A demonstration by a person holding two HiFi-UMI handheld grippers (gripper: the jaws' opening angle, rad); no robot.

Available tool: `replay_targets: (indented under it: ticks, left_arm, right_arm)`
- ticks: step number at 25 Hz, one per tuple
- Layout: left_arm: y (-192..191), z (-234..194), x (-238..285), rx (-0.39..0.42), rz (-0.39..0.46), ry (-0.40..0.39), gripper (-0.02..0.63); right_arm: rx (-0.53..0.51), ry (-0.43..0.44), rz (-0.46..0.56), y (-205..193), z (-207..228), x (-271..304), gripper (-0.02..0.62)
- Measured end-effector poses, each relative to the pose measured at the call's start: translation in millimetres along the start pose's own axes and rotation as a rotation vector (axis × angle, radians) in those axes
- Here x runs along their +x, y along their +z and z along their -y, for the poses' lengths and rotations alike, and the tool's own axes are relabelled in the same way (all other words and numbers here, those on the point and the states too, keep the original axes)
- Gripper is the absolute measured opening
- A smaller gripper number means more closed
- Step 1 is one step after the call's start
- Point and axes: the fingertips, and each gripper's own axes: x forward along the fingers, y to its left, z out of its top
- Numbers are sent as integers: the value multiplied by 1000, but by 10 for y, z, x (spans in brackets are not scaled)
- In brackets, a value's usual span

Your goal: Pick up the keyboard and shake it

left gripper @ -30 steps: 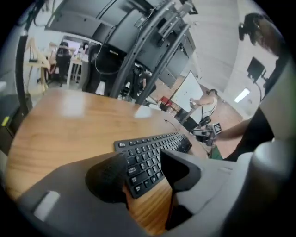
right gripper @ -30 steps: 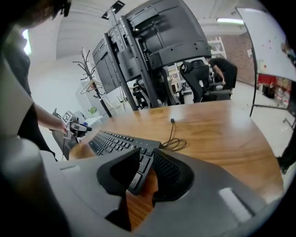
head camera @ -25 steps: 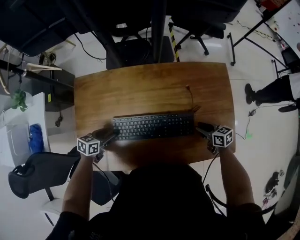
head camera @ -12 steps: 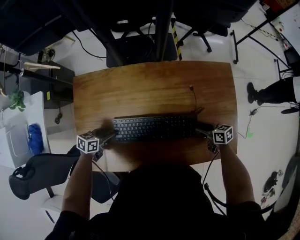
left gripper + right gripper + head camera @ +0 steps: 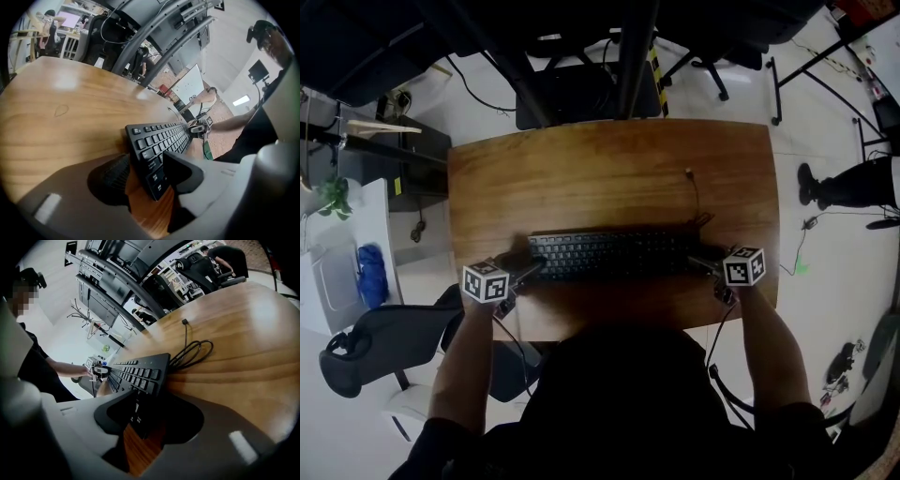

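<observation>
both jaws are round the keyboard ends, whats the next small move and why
Probably finish closing the right gripper until it pinches the keyboard: its jaws have just been closing with its end between them, the left gripper straddles the other end, and the keyboard lies on the table.

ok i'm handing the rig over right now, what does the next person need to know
Left gripper: open, with the left end of the keyboard between its fingers. One finger lies over the keys, and a strip of table shows beside the other.
Right gripper: its fingers have just been closing round the keyboard's right end. Can't tell whether they press on it yet.
Keyboard: lies on the table near the front edge, with its cable looped behind the right end.
Done: both grippers are placed at the ends.
Left: clamp both ends, lift, shake.
</observation>
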Motion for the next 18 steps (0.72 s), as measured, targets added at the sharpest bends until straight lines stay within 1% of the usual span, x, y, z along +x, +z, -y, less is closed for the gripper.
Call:
replay_targets:
  ticks: [1,5,7,11,15,18]
  left_arm:
    - [14,8,23,-3,0,2,216]
    - [22,-25,35,-42,18,40,187]
    - [23,-39,18,-43,21,65,156]
    - [84,-1,-58,-13,52,102,133]
    - [264,39,-206,18,136,135,101]
    - [434,113,-291,57,182,147,101]
  right_arm:
    - [1,-5,2,17,-17,31,178]
    - [17,-35,29,65,-14,70,175]
    - [14,-47,37,63,-17,67,175]
    - [-22,-63,69,80,-59,22,167]
    - [-77,-71,115,168,-146,-31,155]
    - [-121,-84,164,278,-200,-121,153]
